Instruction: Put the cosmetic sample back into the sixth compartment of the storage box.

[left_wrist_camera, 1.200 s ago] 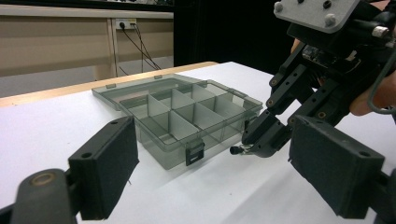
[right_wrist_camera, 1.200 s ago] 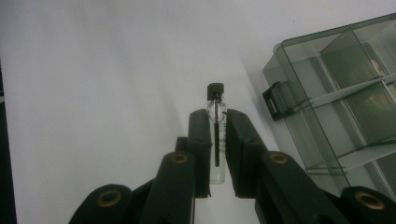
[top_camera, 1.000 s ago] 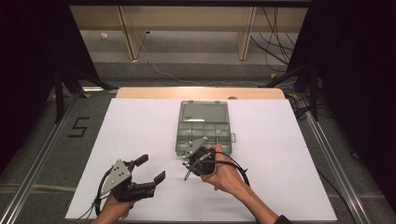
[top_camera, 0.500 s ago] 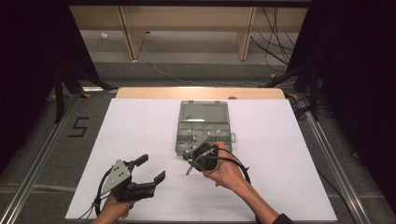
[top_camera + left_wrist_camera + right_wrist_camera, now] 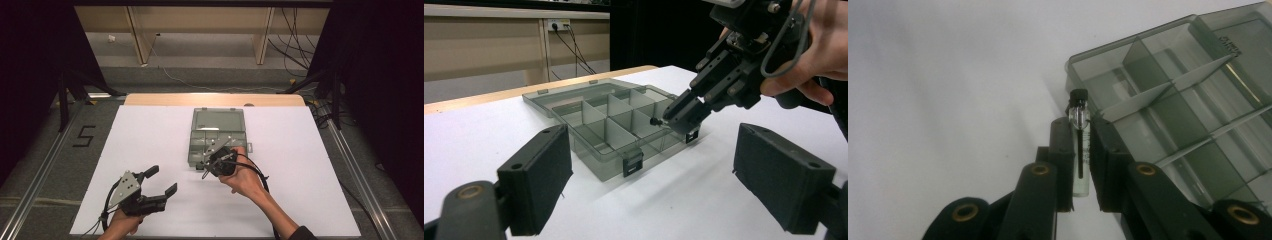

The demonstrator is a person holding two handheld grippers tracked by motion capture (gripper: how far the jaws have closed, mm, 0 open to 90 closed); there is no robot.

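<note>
A smoke-grey clear compartment box lies open in the middle of the white table, its lid flat behind it. My right gripper hovers at the box's near left corner, shut on a small glass vial with a black cap. The cap end sticks out past the fingertips, toward the box's corner compartment. My left gripper rests low at the front left of the table, open, nothing between its jaws. In the left gripper view the box and the right gripper lie ahead.
A white sheet covers the table, with bare room on both sides of the box. A wooden strip runs along the far edge. Metal rails flank the table. The box's dividers form several compartments.
My right gripper has edged slightly away from the person, toward the box, with the vial still in it. The left gripper has stayed where it was.
</note>
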